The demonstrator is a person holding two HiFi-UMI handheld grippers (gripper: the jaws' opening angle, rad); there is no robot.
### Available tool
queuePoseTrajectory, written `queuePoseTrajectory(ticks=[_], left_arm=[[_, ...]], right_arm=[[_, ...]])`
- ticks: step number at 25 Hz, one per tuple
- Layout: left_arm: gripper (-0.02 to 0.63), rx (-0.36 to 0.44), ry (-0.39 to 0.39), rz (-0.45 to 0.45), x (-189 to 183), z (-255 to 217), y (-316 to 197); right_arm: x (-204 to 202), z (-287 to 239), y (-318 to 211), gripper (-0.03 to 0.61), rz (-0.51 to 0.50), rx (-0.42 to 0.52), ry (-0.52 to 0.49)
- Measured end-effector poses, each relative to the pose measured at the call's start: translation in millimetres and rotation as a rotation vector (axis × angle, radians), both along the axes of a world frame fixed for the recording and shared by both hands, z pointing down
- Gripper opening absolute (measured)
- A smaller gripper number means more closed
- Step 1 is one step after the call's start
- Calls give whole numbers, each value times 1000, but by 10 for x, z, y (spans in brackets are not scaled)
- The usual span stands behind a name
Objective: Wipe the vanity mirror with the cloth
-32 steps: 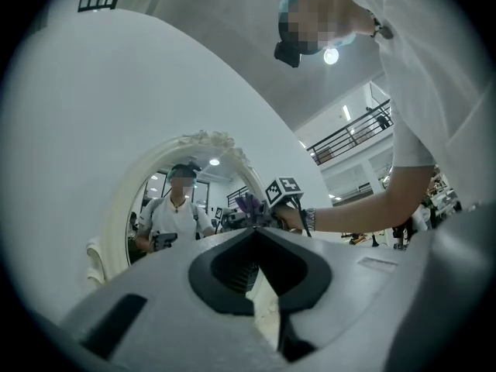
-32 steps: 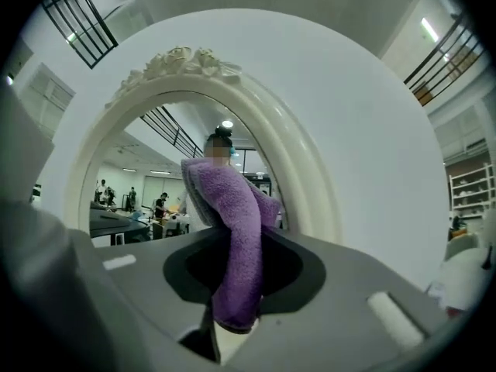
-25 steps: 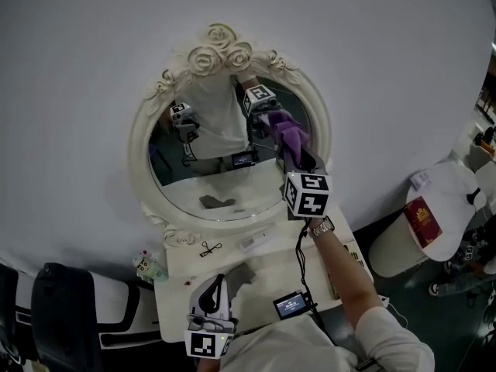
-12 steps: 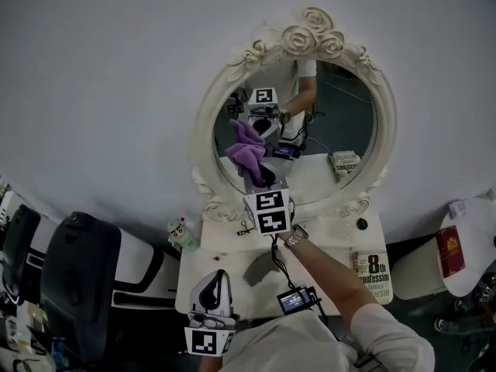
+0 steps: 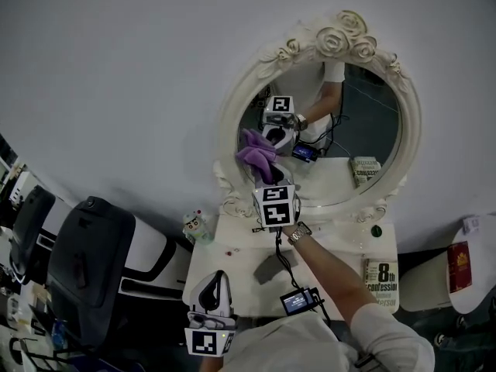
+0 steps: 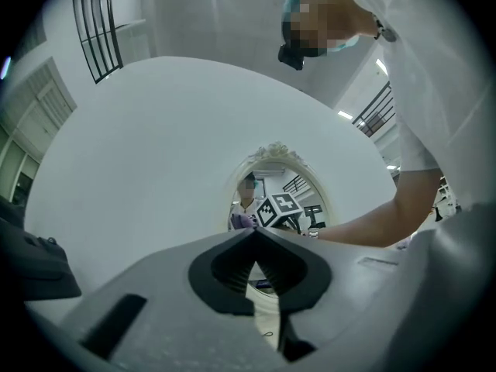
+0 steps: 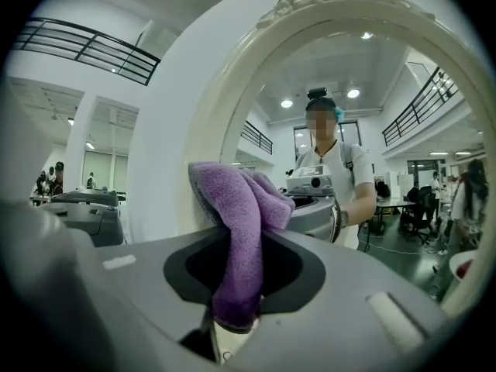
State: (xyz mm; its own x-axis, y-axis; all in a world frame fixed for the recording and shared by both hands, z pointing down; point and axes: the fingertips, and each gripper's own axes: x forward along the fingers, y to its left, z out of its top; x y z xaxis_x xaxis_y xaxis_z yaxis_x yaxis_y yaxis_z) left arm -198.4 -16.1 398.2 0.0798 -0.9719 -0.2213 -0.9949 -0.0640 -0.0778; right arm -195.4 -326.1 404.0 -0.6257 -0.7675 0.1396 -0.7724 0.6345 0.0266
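The oval vanity mirror in its white rose-carved frame hangs above the vanity. My right gripper is shut on a purple cloth that rests against the glass at its lower left, close to the frame. In the right gripper view the cloth bulges out between the jaws of the right gripper, beside the frame. My left gripper hangs low over the vanity top, far from the mirror. In its own view the left gripper has its tips together, with nothing between them.
A white vanity top sits under the mirror with a book at its right end and a small figurine at its left. A black chair stands to the left. A white round stand carries a red book.
The right gripper carried the cloth from the right side of the glass across to its lower left edge. The left gripper stayed low in front of the vanity.
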Motion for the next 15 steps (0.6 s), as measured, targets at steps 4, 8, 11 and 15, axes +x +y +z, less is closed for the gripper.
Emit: queuePoseTrajectory(ticks=[4, 8, 11, 15], left_arm=[[6, -3, -2, 110, 269, 7, -222], [6, 8, 1, 230, 621, 8, -454], [6, 21, 1, 339, 964, -3, -592], [6, 21, 9, 436, 1263, 19, -720]], right_arm=[[574, -41, -99, 97, 94, 19, -19], [1215, -54, -214, 98, 177, 52, 20], [1843, -30, -309, 98, 281, 55, 40], [2639, -10, -433, 98, 426, 42, 43]])
